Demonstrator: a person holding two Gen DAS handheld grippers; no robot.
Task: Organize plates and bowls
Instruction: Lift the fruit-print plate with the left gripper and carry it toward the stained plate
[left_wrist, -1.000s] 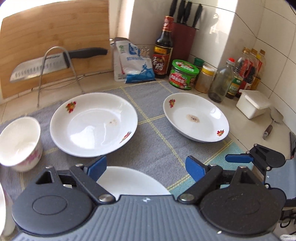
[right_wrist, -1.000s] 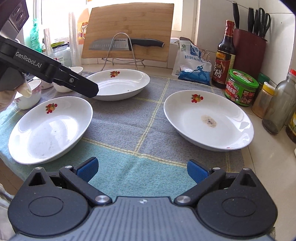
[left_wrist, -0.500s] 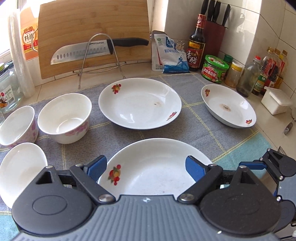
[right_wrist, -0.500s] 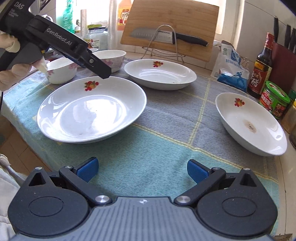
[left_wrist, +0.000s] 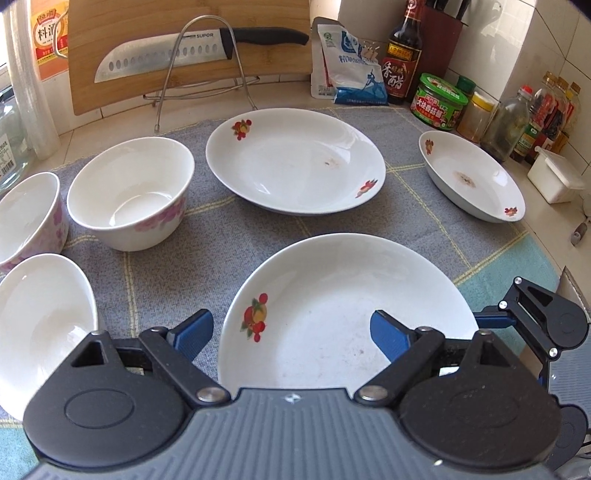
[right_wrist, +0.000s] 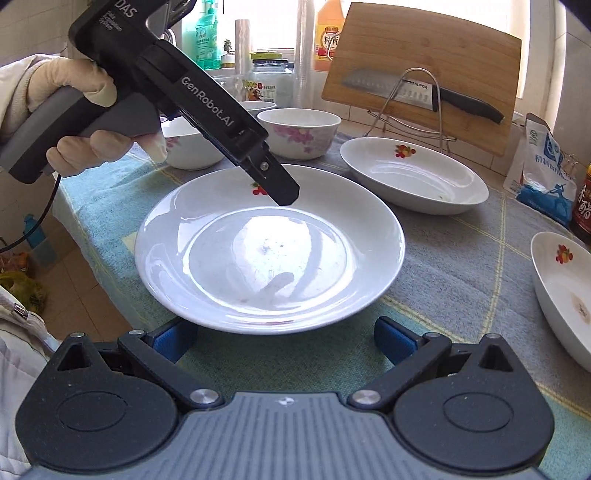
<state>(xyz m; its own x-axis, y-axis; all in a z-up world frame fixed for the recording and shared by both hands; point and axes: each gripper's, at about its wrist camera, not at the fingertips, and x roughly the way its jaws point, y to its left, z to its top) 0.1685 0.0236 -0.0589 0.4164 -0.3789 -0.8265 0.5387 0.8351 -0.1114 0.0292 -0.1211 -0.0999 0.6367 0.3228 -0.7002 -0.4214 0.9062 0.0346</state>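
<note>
Tiled counter (left_wrist: 110, 125) is covered by a grey and teal checked cloth (left_wrist: 229, 236). Three floral plates (left_wrist: 295, 162) and three bowls (left_wrist: 129, 192) are set on it.

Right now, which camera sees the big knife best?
The left wrist view: the knife sits near, its whole blade and handle clear on the wire rack. The right wrist view shows it smaller and glare-washed, its blade dim.
</note>
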